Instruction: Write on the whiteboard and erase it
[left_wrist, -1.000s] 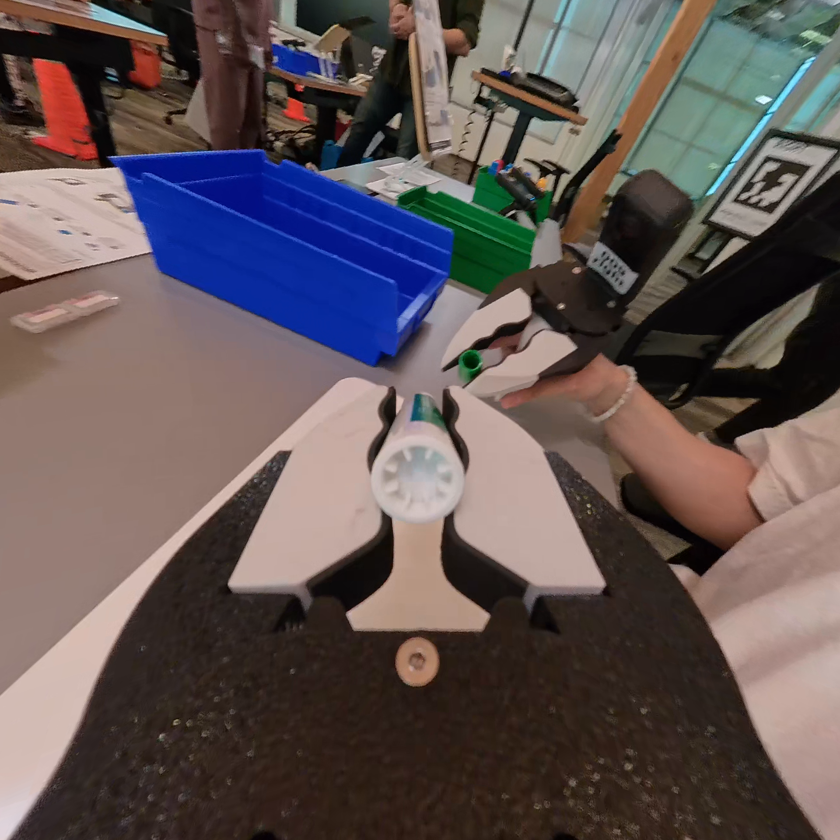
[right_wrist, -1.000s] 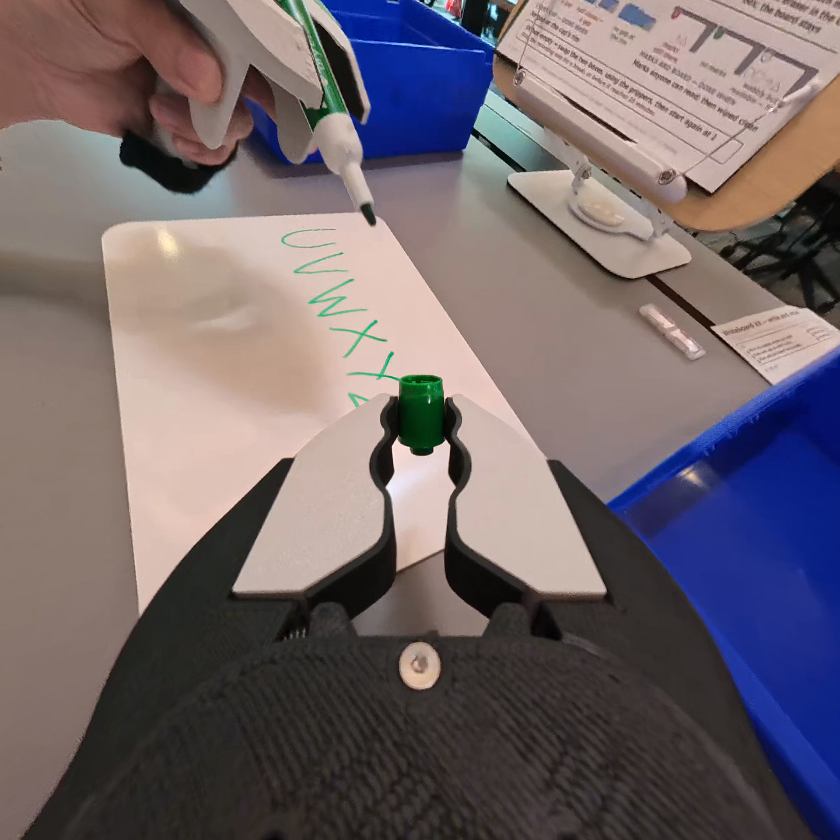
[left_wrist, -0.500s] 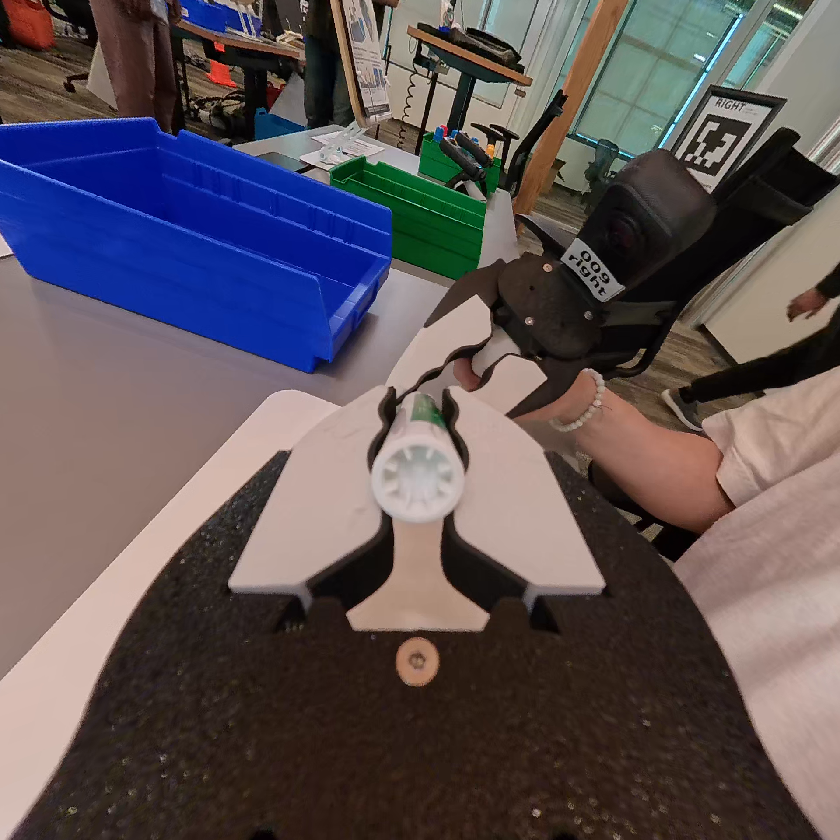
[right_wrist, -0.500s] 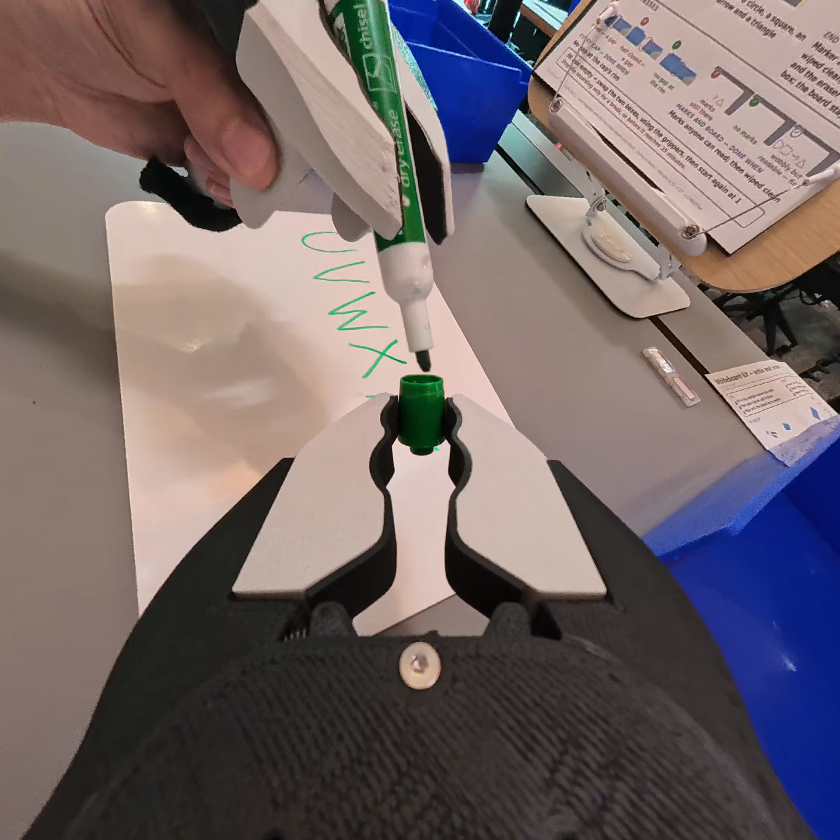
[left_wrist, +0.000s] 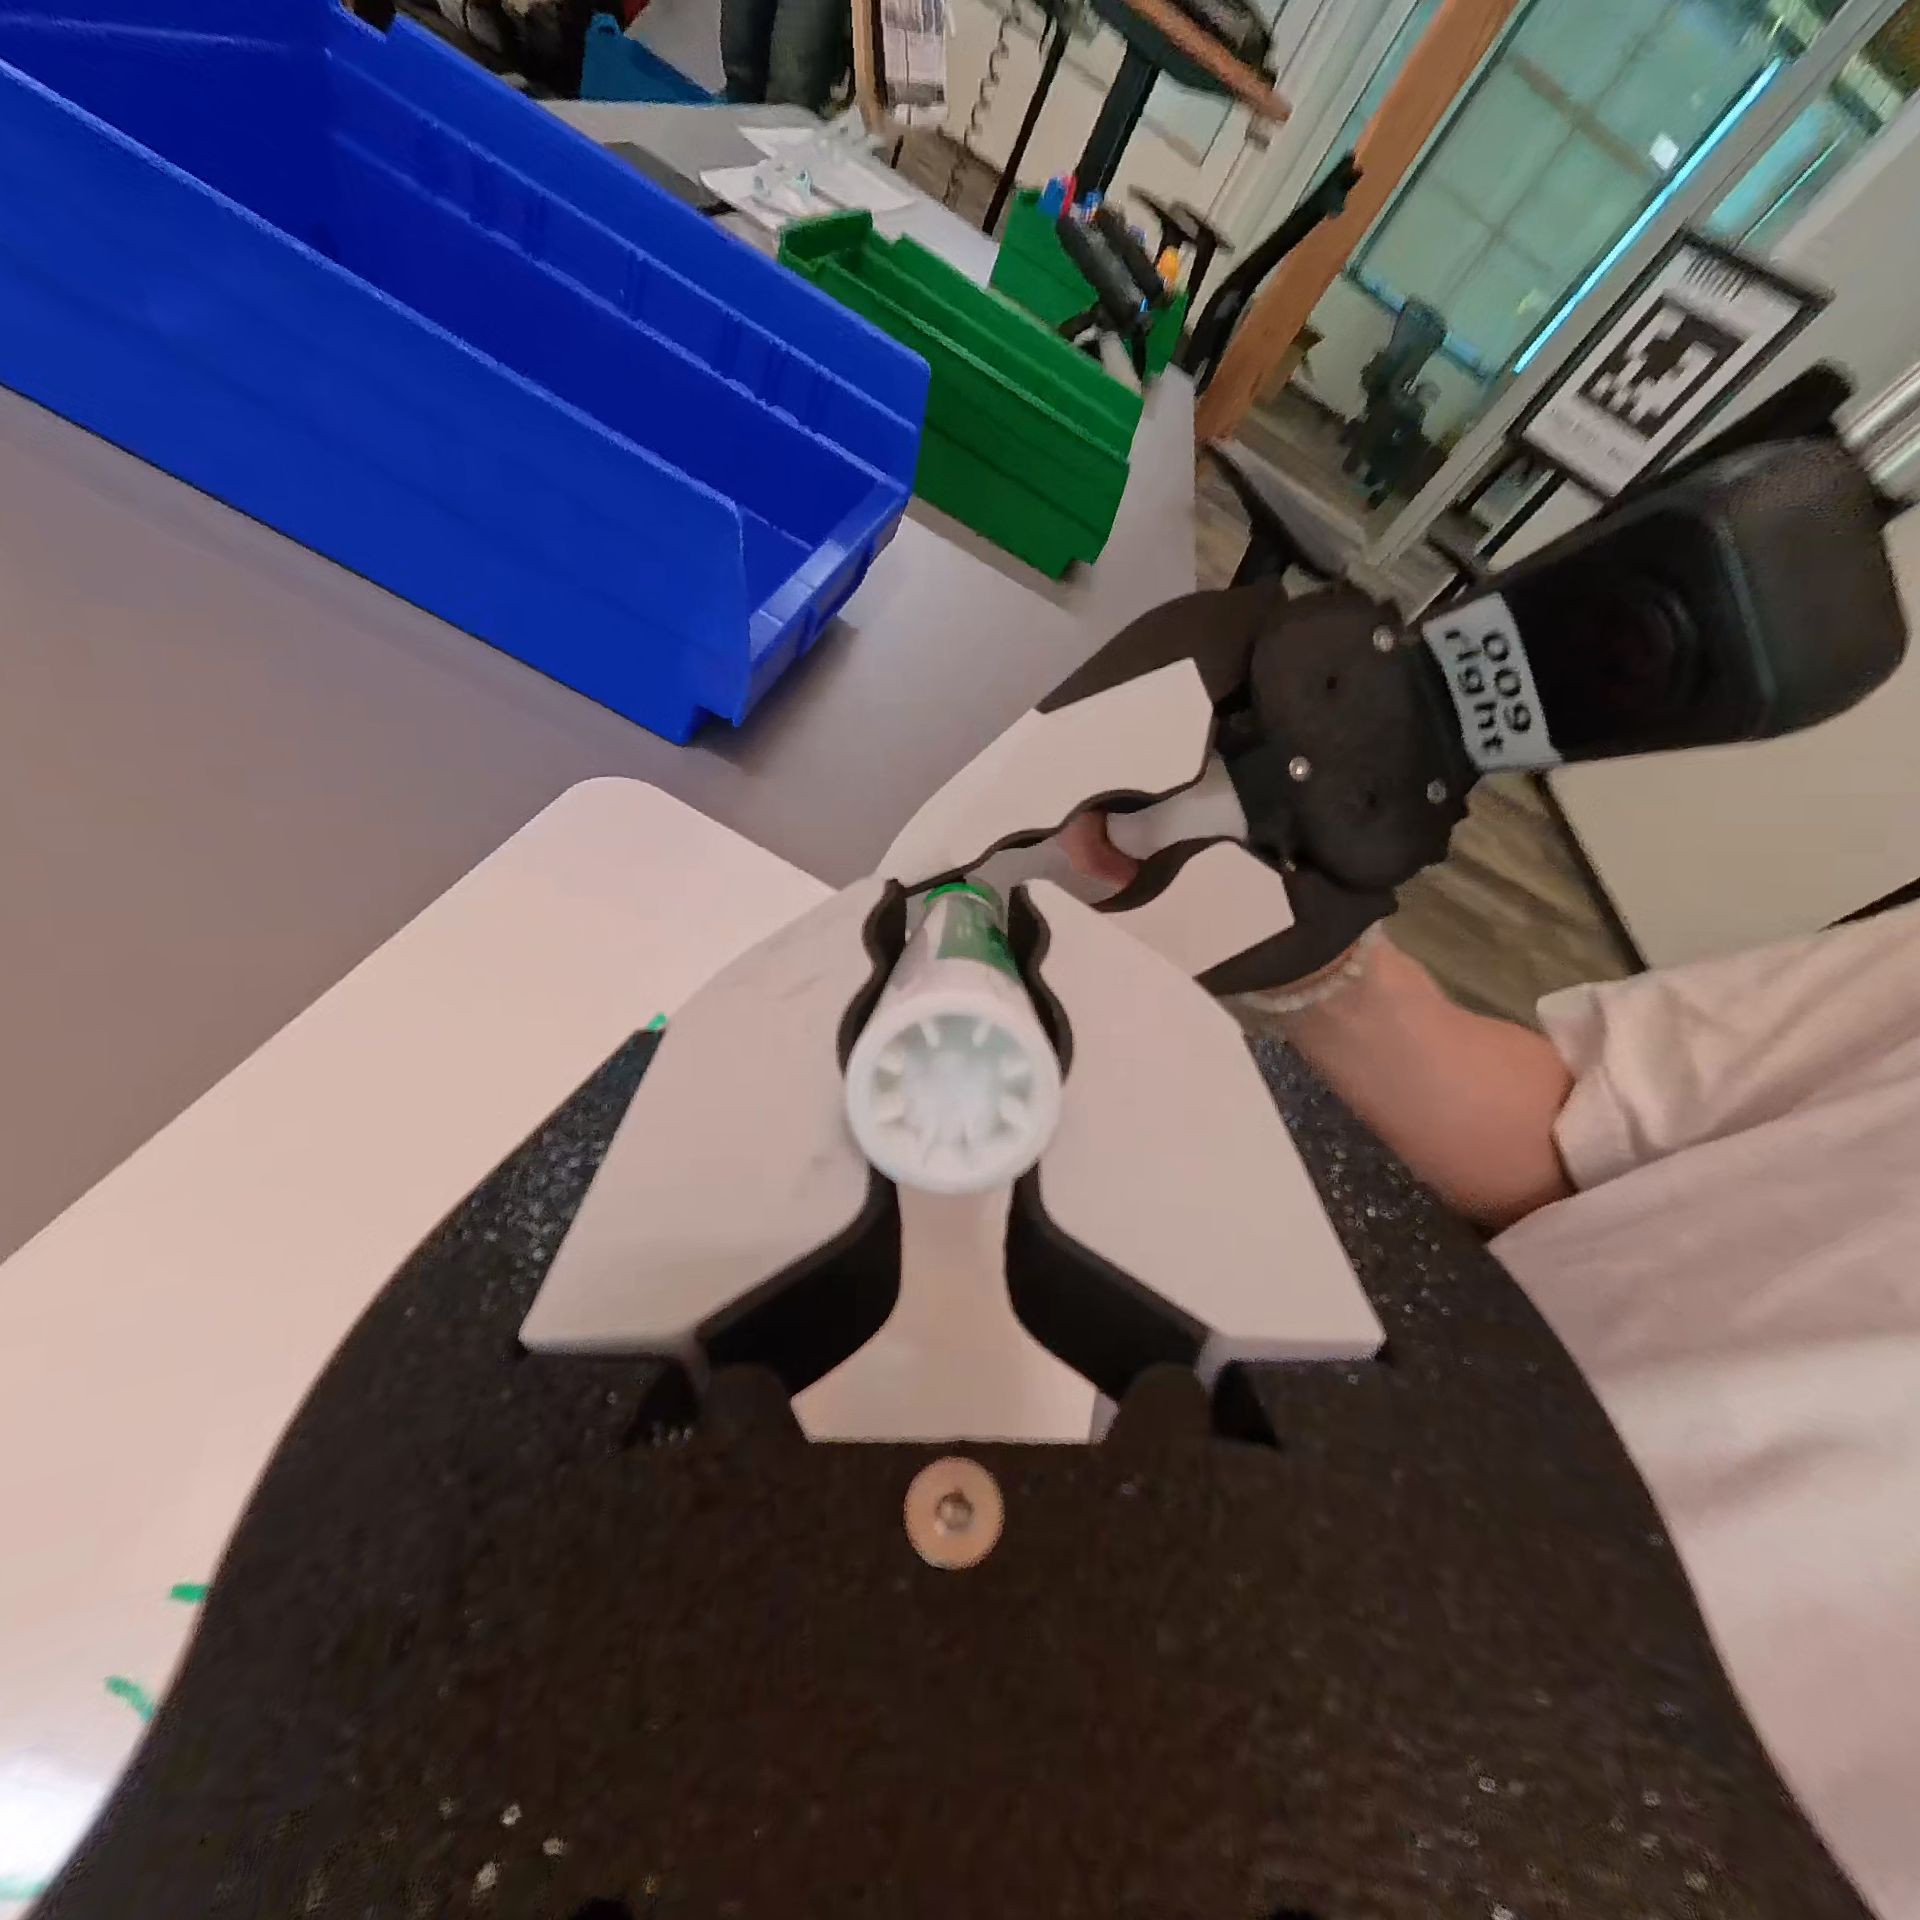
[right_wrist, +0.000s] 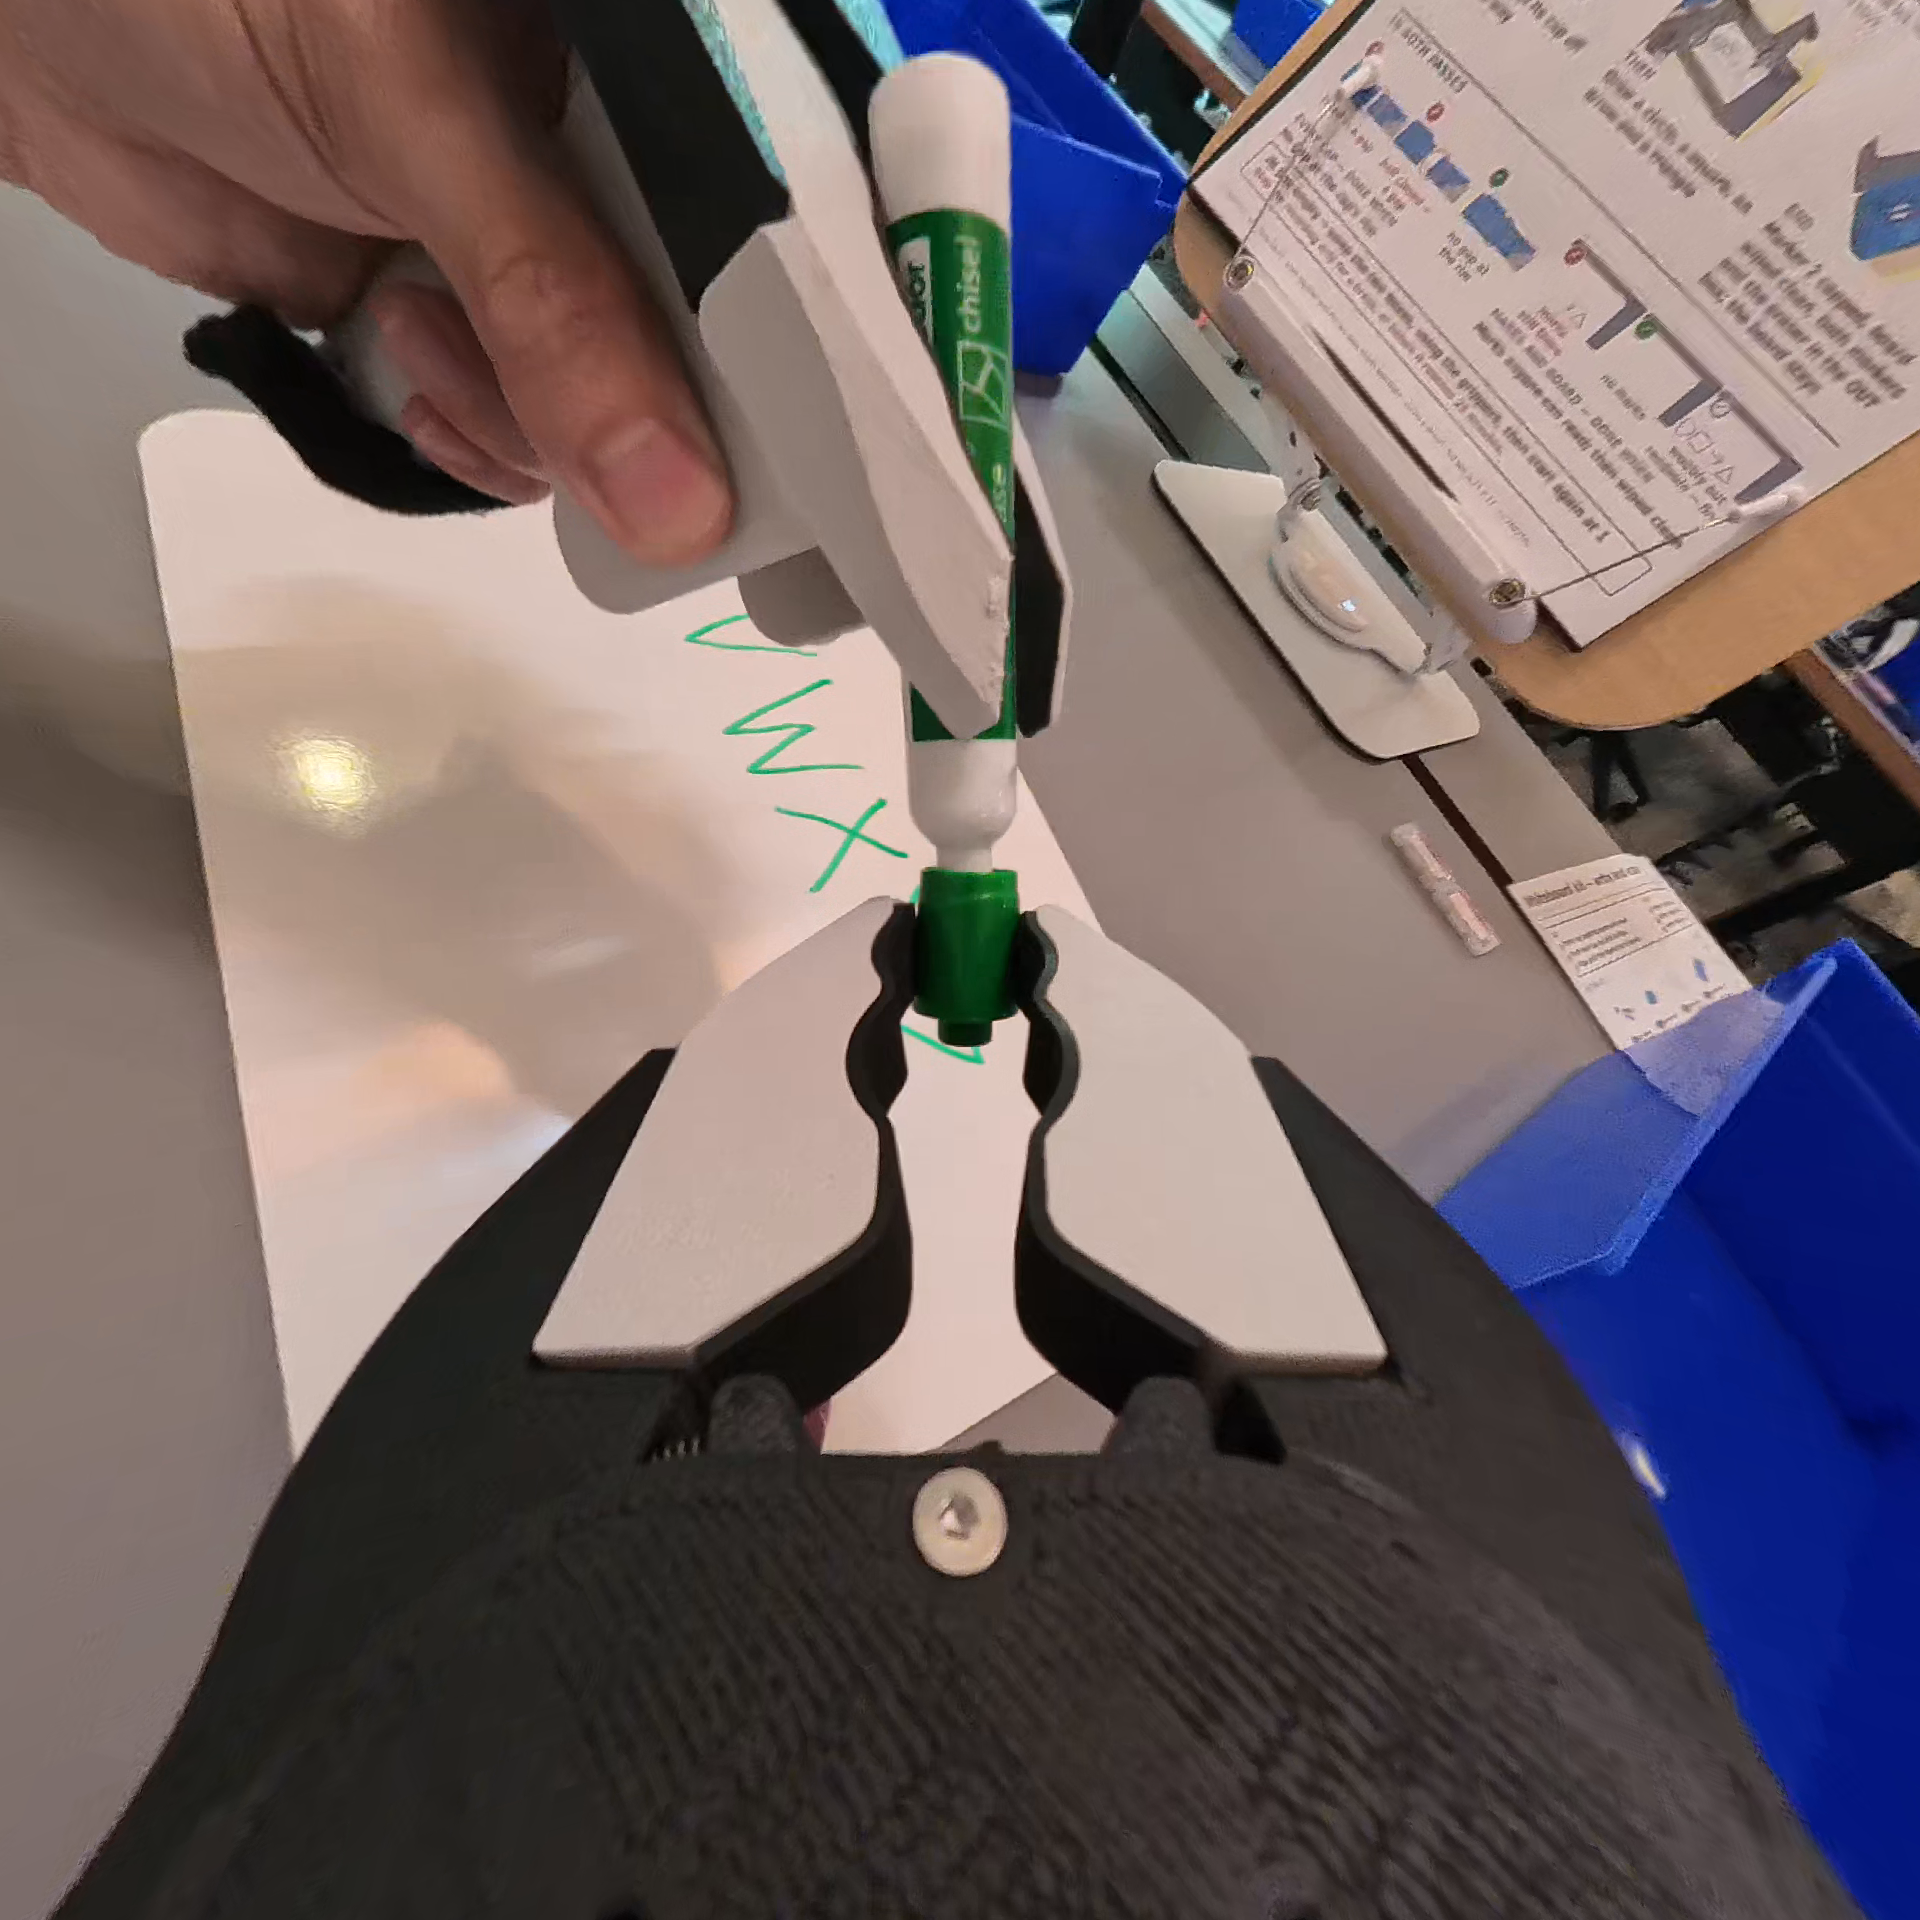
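My left gripper (left_wrist: 961, 914) is shut on a white and green dry-erase marker (left_wrist: 951, 1081), seen end-on. In the right wrist view the same marker (right_wrist: 951, 416) points down from the left gripper (right_wrist: 997, 707), its tip inside the green cap (right_wrist: 964, 956). My right gripper (right_wrist: 964, 961) is shut on that cap; it also shows in the left wrist view (left_wrist: 1029, 831), just beyond the marker. The white whiteboard (right_wrist: 436, 831) lies flat on the grey table below, with green letters (right_wrist: 800, 738) along its right side.
A blue bin (left_wrist: 436, 343) and a green bin (left_wrist: 977, 384) stand beyond the board. Another blue bin (right_wrist: 1714, 1299) is at the right. An instruction sheet on a stand (right_wrist: 1558, 312), a small clear packet (right_wrist: 1449, 904) and a paper card (right_wrist: 1621, 945) lie to the right.
The two grippers have come together. The marker swung from over the far letters to upright above the cap, and its tip has now gone into the cap.
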